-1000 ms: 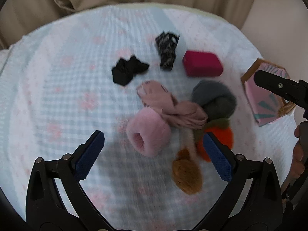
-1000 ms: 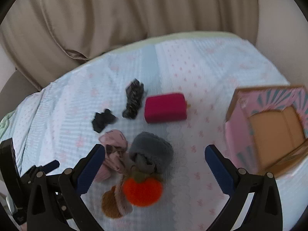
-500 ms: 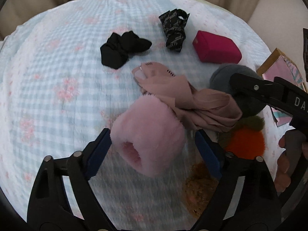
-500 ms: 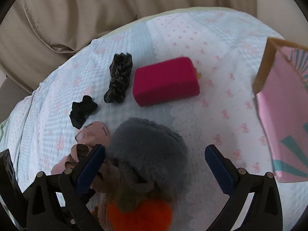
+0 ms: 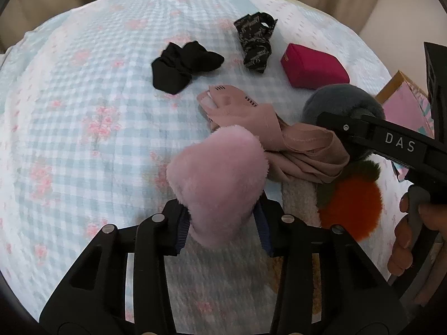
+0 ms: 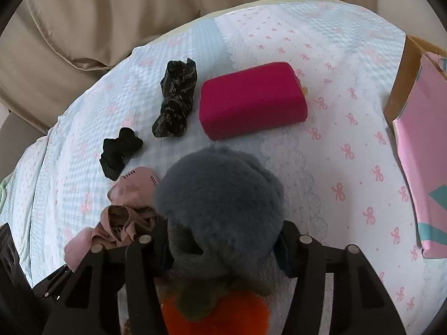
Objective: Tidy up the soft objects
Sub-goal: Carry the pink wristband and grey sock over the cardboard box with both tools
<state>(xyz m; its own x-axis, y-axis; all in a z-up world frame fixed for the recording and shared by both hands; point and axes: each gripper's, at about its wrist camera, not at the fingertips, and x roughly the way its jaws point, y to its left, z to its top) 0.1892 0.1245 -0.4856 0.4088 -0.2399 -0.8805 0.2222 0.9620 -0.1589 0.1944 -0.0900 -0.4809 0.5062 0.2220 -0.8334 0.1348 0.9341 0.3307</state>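
Observation:
My left gripper (image 5: 222, 230) is shut on a fluffy pink cuff (image 5: 220, 178) on the bed. My right gripper (image 6: 223, 248) is shut on a fluffy grey cuff (image 6: 220, 201), which also shows in the left wrist view (image 5: 340, 103). Between them lie a dusty-pink cloth (image 5: 279, 139) and an orange plush (image 5: 352, 206). Farther back lie a black sock (image 5: 181, 67), a black patterned scrunchie (image 5: 255, 44) and a magenta pouch (image 5: 313, 67). The same sock (image 6: 118, 150), scrunchie (image 6: 176, 100) and pouch (image 6: 251, 100) show in the right wrist view.
A pink cardboard box (image 6: 424, 139) stands at the right edge of the checked bedspread (image 5: 83, 139). A beige cushion (image 6: 111, 14) lies behind the bed. A brown plush piece (image 5: 315, 276) lies under my left gripper's right arm.
Both grippers moved down and forward onto the pile and closed: the left on the pink cuff, the right on the grey cuff.

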